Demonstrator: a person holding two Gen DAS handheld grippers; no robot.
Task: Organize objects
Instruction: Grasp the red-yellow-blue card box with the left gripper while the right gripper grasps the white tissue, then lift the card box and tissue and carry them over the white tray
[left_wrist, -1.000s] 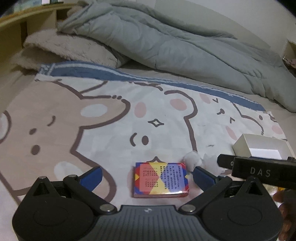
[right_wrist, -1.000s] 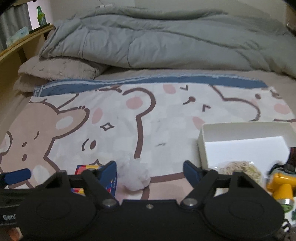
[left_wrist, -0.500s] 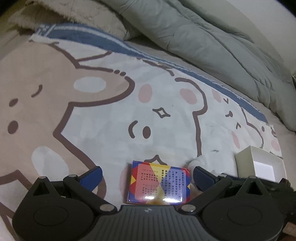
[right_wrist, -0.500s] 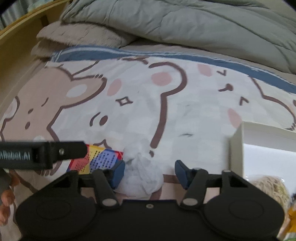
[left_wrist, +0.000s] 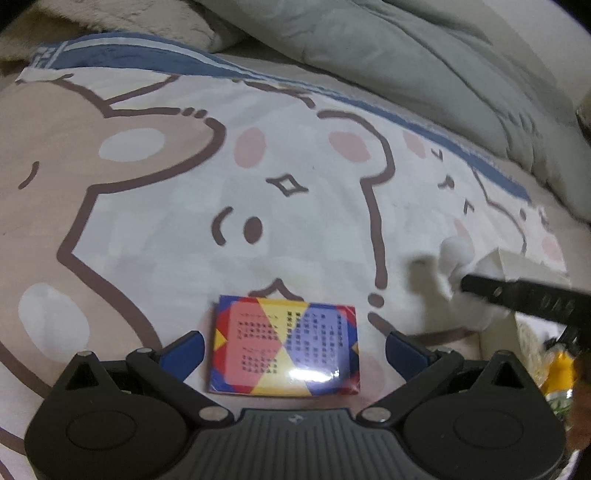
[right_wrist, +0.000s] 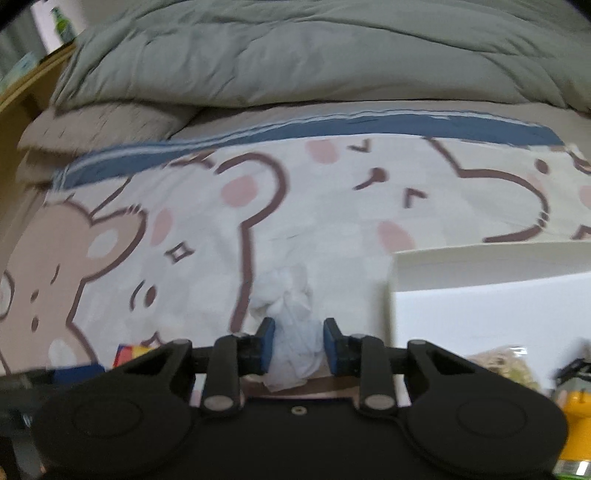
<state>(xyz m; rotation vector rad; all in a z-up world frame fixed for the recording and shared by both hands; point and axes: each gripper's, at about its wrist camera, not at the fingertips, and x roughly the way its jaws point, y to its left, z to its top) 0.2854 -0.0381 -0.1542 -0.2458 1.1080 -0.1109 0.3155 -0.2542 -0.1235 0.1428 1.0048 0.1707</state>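
Objects for sorting lie on the bear-print blanket (left_wrist: 155, 229), and the white box (right_wrist: 480, 273) serves as your landmark for each of them. Your right gripper (right_wrist: 298, 345) has just been closing and its blue pads now clamp the crumpled white tissue (right_wrist: 286, 295), which sits just to the left of the white box, outside its wall. Whether the tissue is clear of the blanket you cannot tell from these views. Your left gripper (left_wrist: 293, 345) stands with its jaws wide apart, one on each side of the colourful card box (left_wrist: 284, 347), with no pad touching it; that card box lies flat on the blanket, further left of the white box than the tissue.

Inside the white box, at its near end, a pale bundle in clear wrap (right_wrist: 506, 360) and a yellow item (right_wrist: 578, 404) are already in place. Judged from this, the task is partly complete: two items are stored, the tissue is gripped but not yet delivered, and the card box is still to be grasped.
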